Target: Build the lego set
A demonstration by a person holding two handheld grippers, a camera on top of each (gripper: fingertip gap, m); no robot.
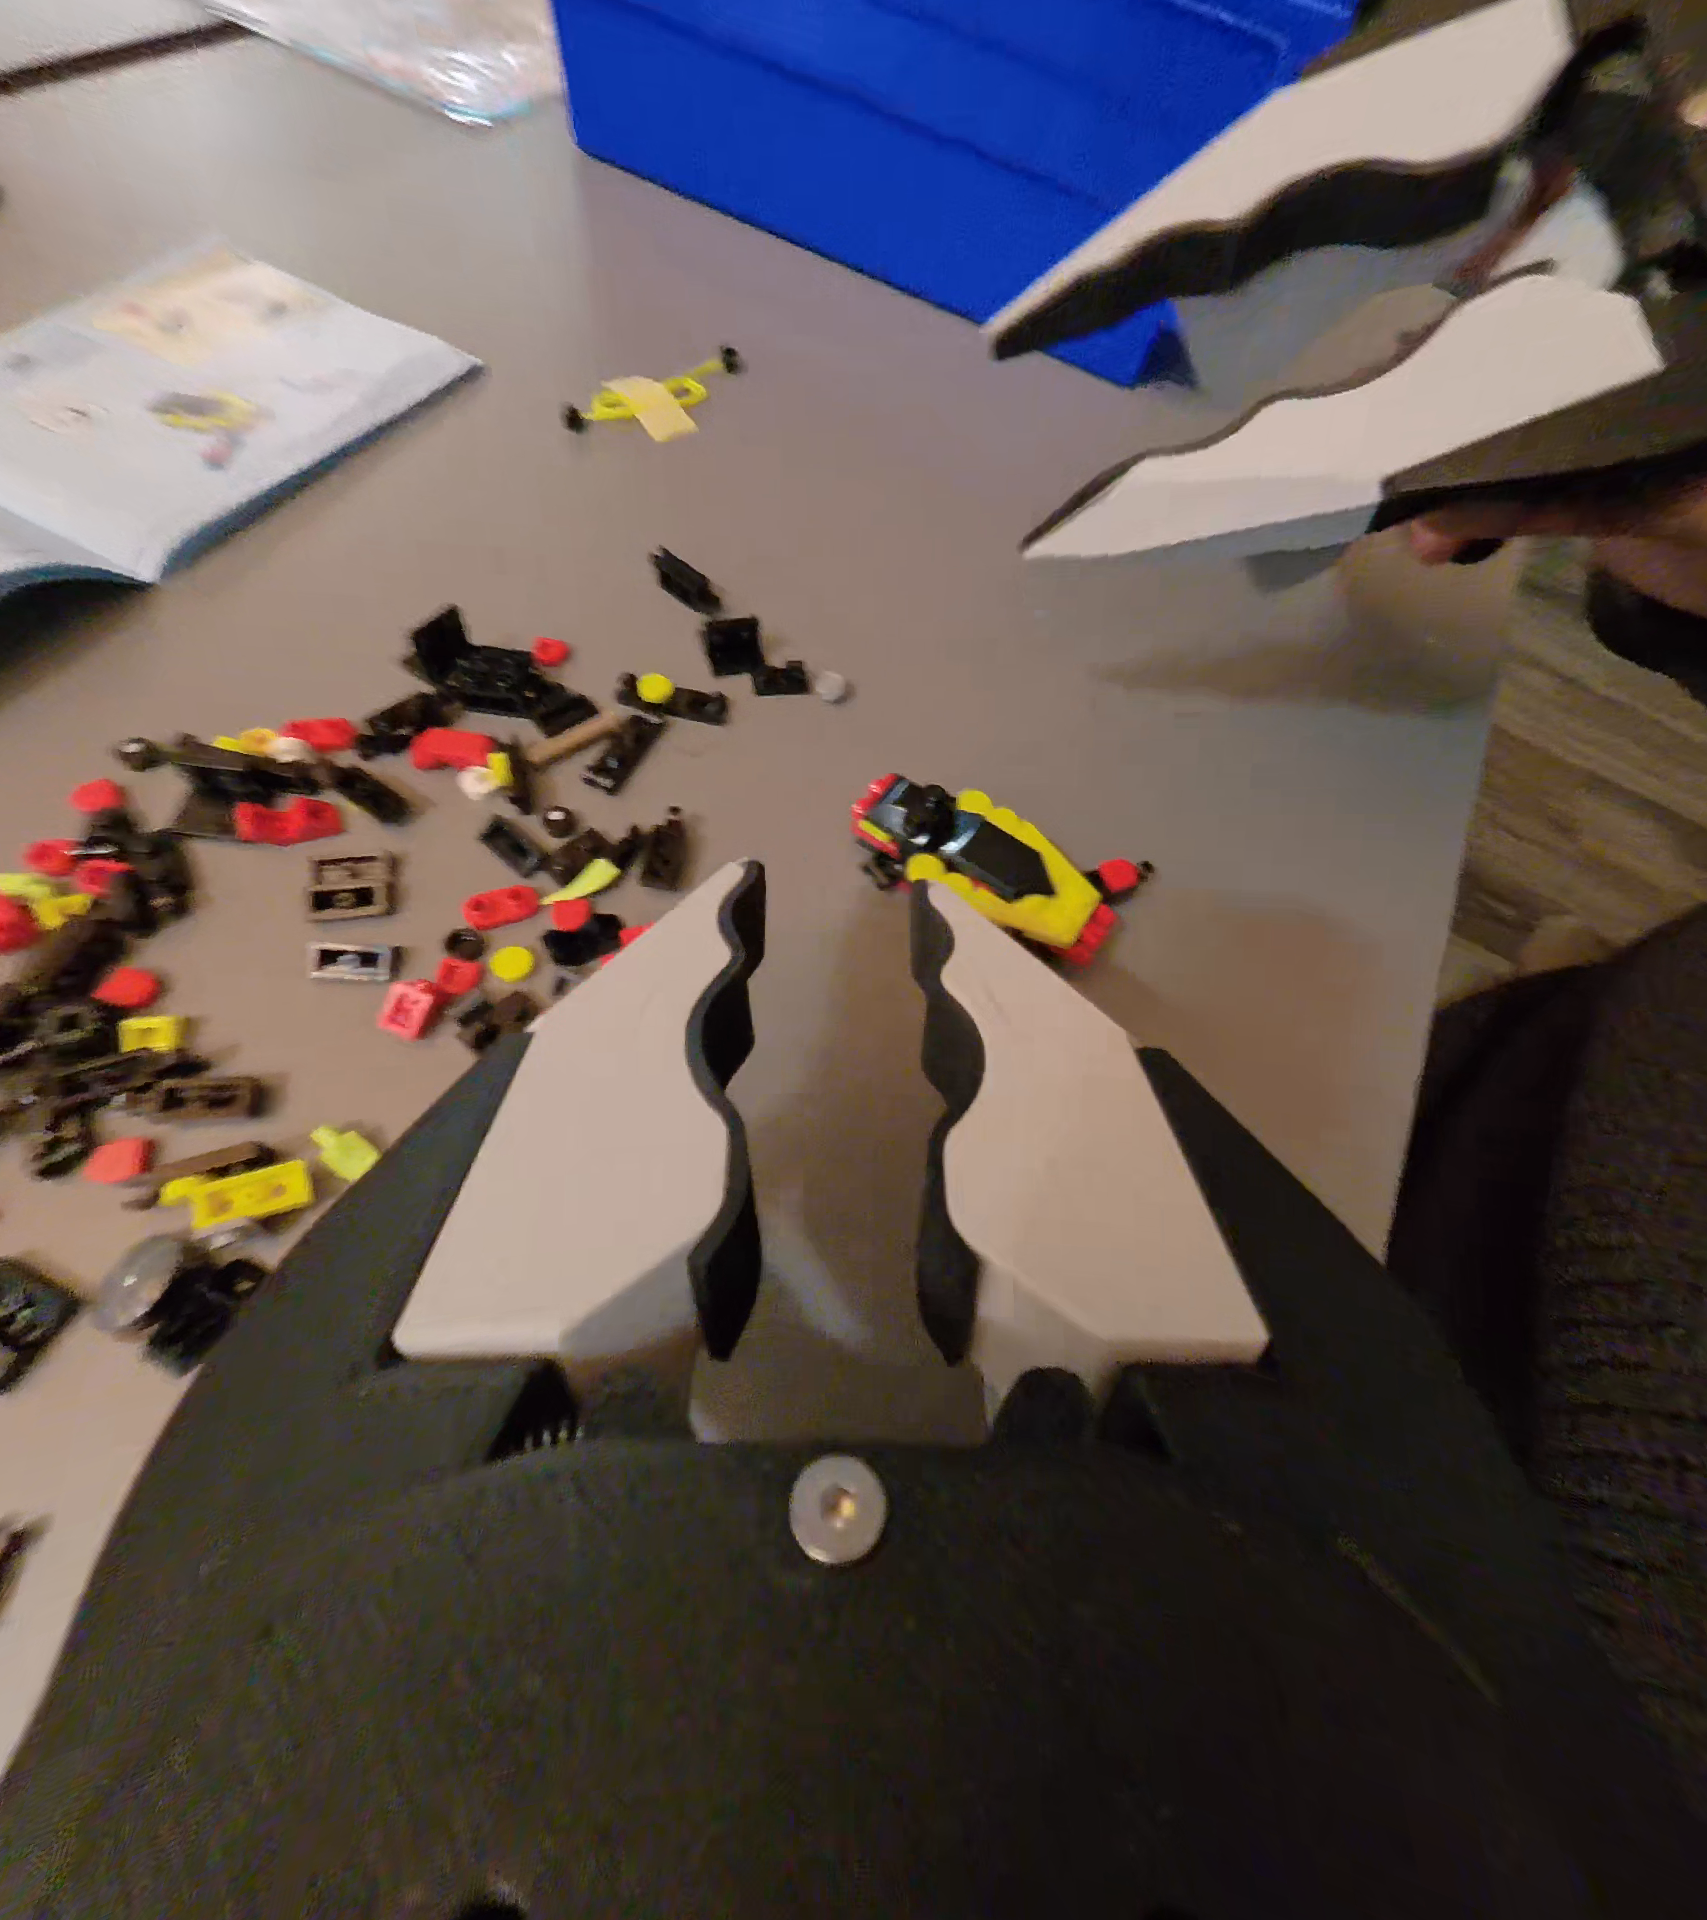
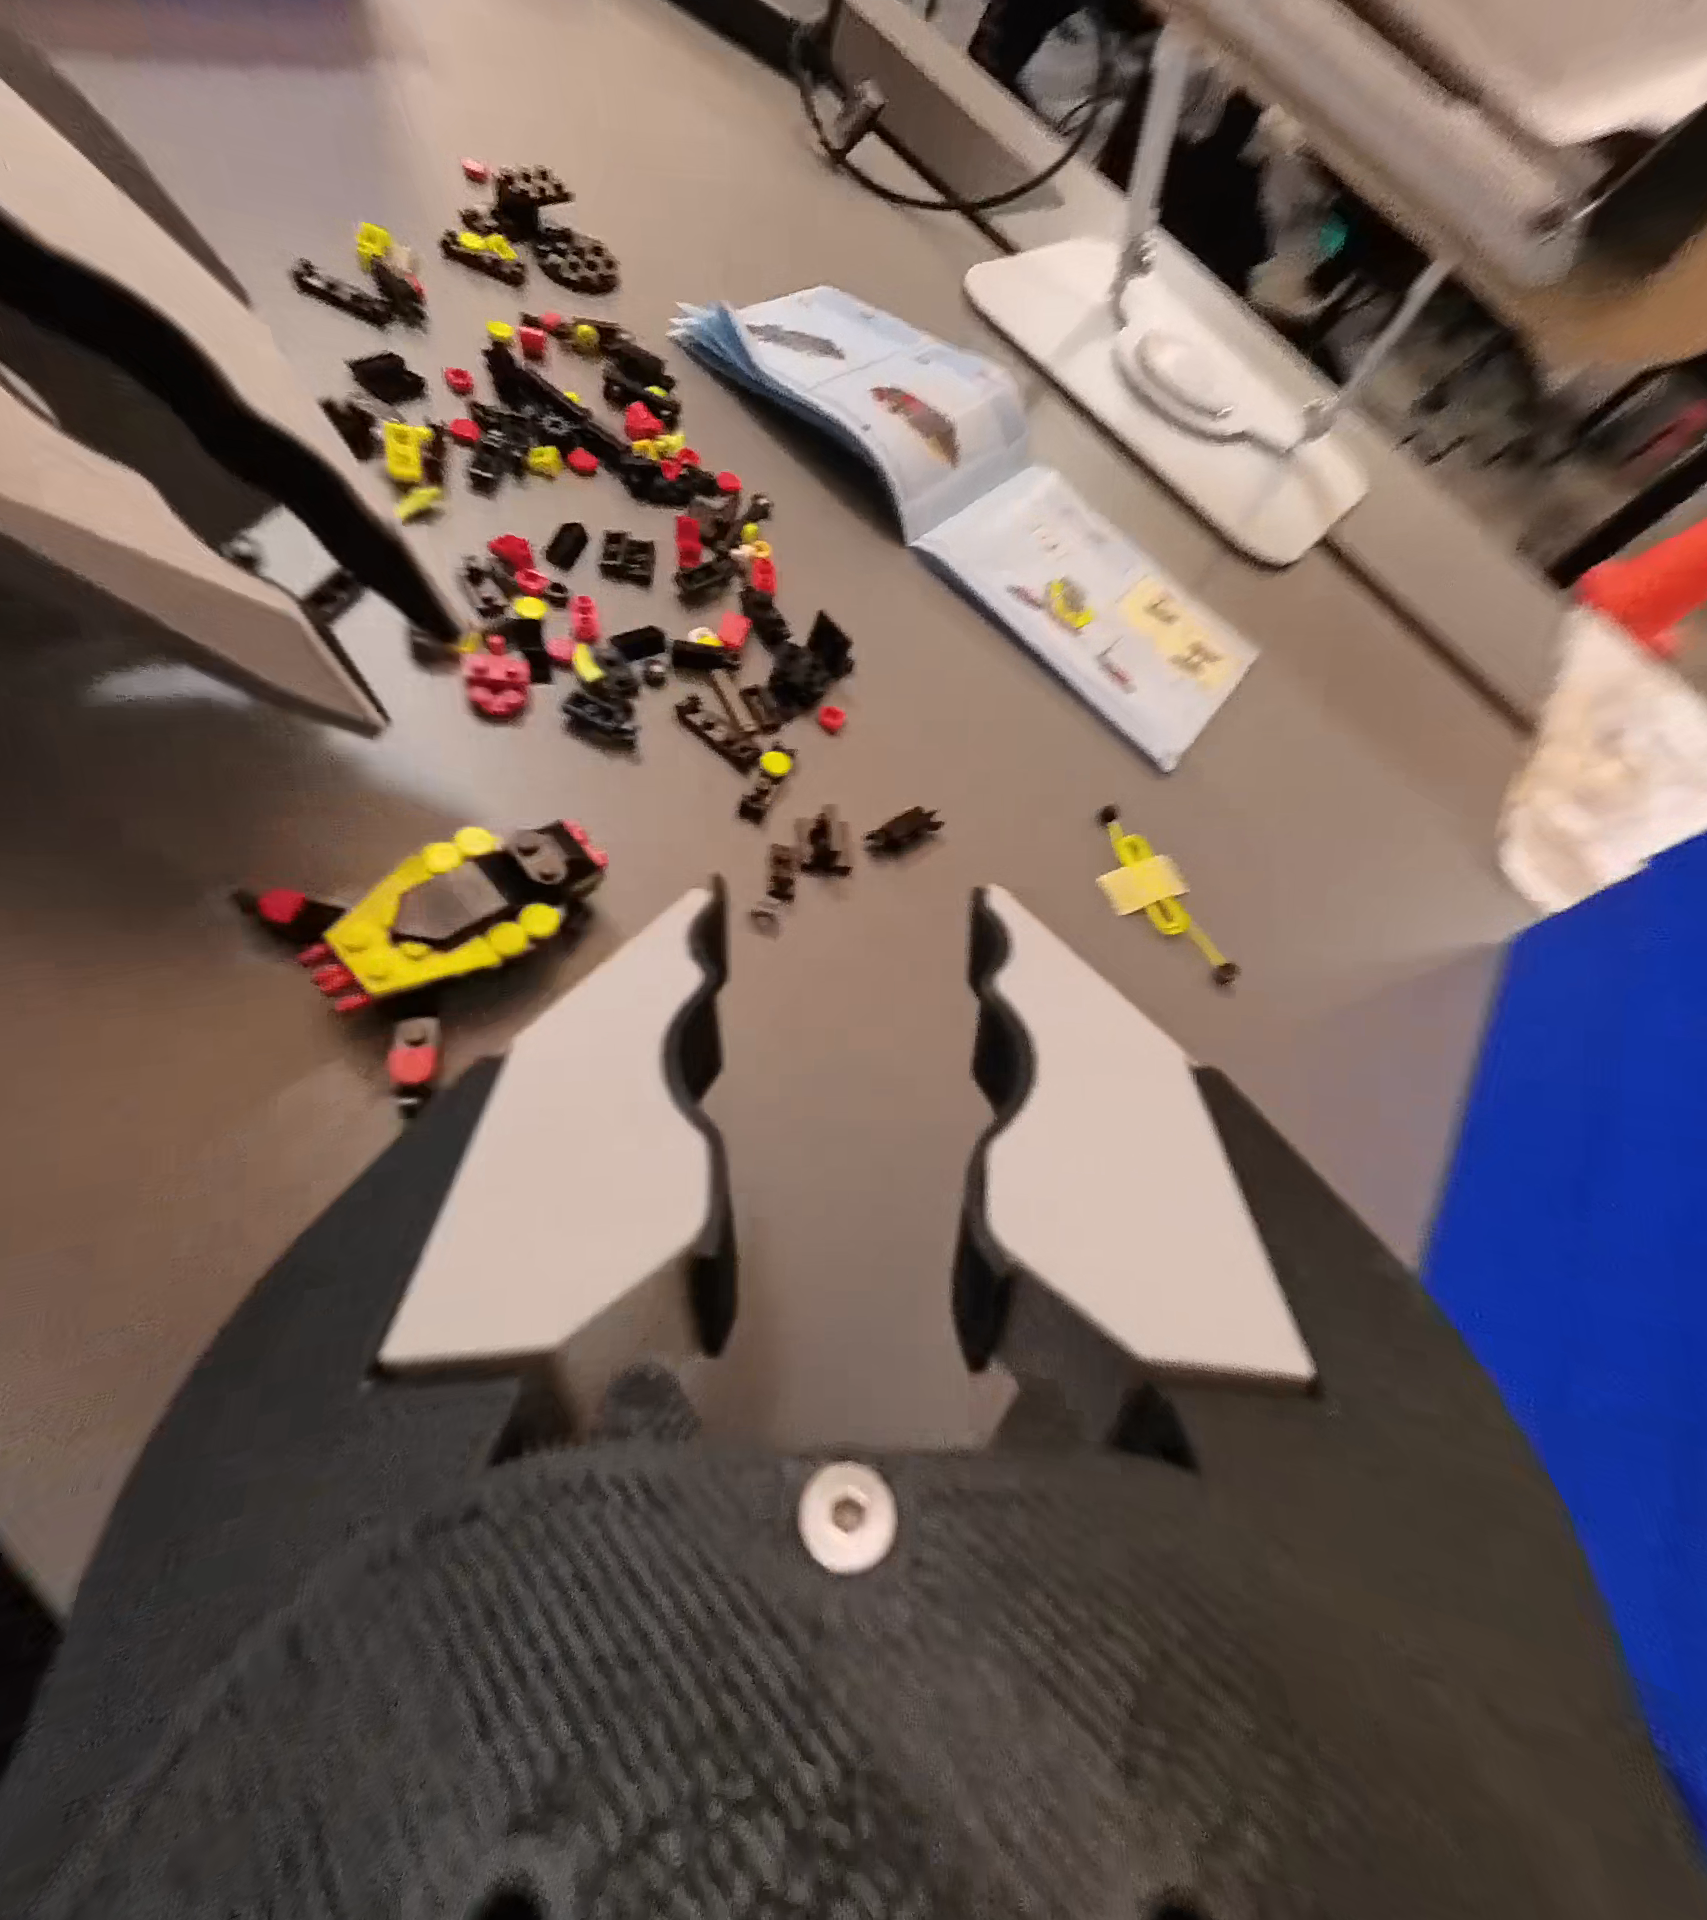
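The small yellow-and-black brick vehicle with red end pieces lies on the grey counter, just beside the right fingertip of the left tongs. Those tongs are partly open and hold nothing. The right tongs hover wider open, also empty, nearest a few loose black pieces. A pile of loose bricks, an instruction booklet and a blue bin lie further out. Any grasp here would call for squaring both pads on the vehicle's long sides.
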